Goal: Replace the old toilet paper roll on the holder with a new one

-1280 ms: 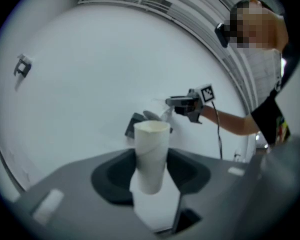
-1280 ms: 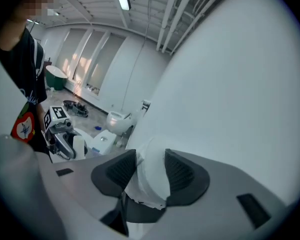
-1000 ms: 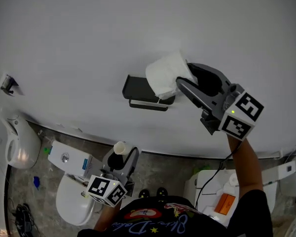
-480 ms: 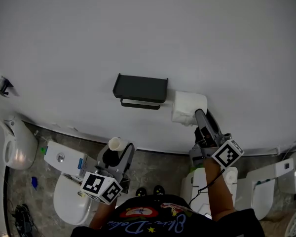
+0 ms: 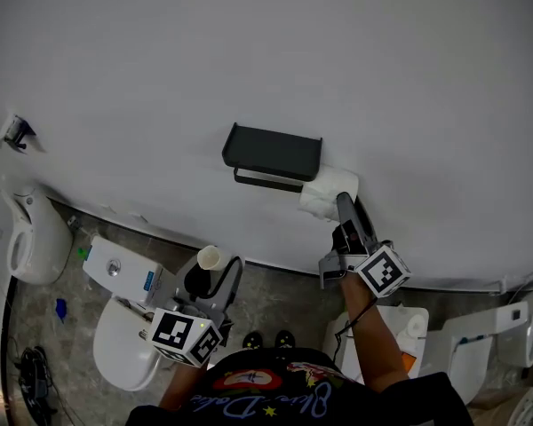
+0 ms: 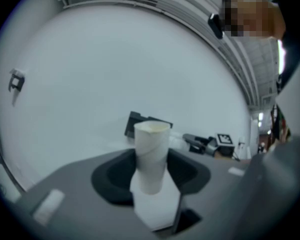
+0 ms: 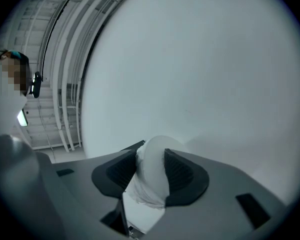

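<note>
- The left gripper (image 6: 151, 173) is holding its jaws half closed on an empty cardboard tube (image 6: 151, 154). The tube is standing upright between them, and its open top is rising clear above them.
- The right gripper (image 7: 151, 170) is pressing its jaws onto a new toilet paper roll (image 7: 152, 156) and squashing its white sides inward.
- In the head view the right gripper (image 5: 342, 204) is pointing up at the wall (image 5: 249, 51) and holding the new toilet paper roll (image 5: 329, 193) at the right end of the black holder (image 5: 274, 152), just under its shelf.
- The left gripper (image 5: 215, 278) is hanging low and well apart from the holder, with the cardboard tube (image 5: 210, 259) over the toilet (image 5: 124, 358).
- The roll is hiding the right end of the holder's bar (image 5: 265, 181), so I cannot tell whether the roll is sitting on the bar.
- The bottom edge is cutting off the cursive writing on the person's dark shirt (image 5: 275, 398), and it is not readable.
- A blue label on the cistern lid (image 5: 124, 278) is too small to read.
- Each gripper is carrying a cube with black-and-white square markers.
- The wall is showing plain white, and the floor (image 5: 284, 304) is showing grey and mottled. Another white fixture (image 5: 27, 247) is hanging at the left edge.
</note>
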A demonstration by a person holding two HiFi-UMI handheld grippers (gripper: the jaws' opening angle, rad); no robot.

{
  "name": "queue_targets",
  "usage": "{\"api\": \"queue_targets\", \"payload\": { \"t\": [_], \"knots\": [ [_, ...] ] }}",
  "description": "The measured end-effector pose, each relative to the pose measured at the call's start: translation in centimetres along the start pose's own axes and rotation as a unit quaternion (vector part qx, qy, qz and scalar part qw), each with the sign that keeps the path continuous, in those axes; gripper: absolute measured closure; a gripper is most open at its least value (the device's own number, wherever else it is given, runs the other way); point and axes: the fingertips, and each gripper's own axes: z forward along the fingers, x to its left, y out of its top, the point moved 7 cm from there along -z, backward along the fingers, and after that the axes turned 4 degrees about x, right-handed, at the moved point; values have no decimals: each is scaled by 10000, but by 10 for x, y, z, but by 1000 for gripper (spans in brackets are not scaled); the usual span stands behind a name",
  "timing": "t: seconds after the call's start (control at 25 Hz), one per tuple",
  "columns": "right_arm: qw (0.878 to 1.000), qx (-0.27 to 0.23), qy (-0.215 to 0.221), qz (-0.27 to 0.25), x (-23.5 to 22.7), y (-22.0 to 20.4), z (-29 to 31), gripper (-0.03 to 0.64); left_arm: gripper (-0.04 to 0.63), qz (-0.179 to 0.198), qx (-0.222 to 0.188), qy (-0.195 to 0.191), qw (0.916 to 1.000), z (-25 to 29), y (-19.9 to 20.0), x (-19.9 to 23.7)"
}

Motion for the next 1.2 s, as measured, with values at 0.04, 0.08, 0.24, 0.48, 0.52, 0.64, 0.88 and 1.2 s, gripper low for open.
{"api": "queue_targets", "payload": {
  "t": [0.04, 0.08, 0.24, 0.48, 0.52, 0.64, 0.88, 1.2],
  "knots": [
    [10000, -8, 46, 29, 0, -1, 0, 434, 405, 18, -15, 13, 10000, -1, 0, 0],
    [9999, 10, 92, 61, 1, -2, 1, 434, 405, -23, -42, 18, 10000, -3, 0, 1],
    [9997, 121, 183, 138, 9, -10, 6, 436, 405, -315, -125, 69, 9994, -9, -1, 7],
    [9989, 279, 272, 257, 16, -27, 15, 436, 405, -445, -160, 141, 9988, -16, -3, 10],
    [9987, 311, 301, 255, 19, -29, 17, 436, 405, -473, -165, 156, 9986, -16, -3, 10],
    [9982, 412, 361, 230, 28, -38, 26, 436, 403, -526, -183, 216, 9982, -21, -5, 16],
    [9970, 598, 490, 86, 48, -60, 46, 436, 404, -596, -210, 320, 9975, -32, -4, 37],
    [9960, 719, 527, 76, 51, -61, 48, 436, 404, -649, -174, 309, 9973, -22, -5, 23]
  ]
}}
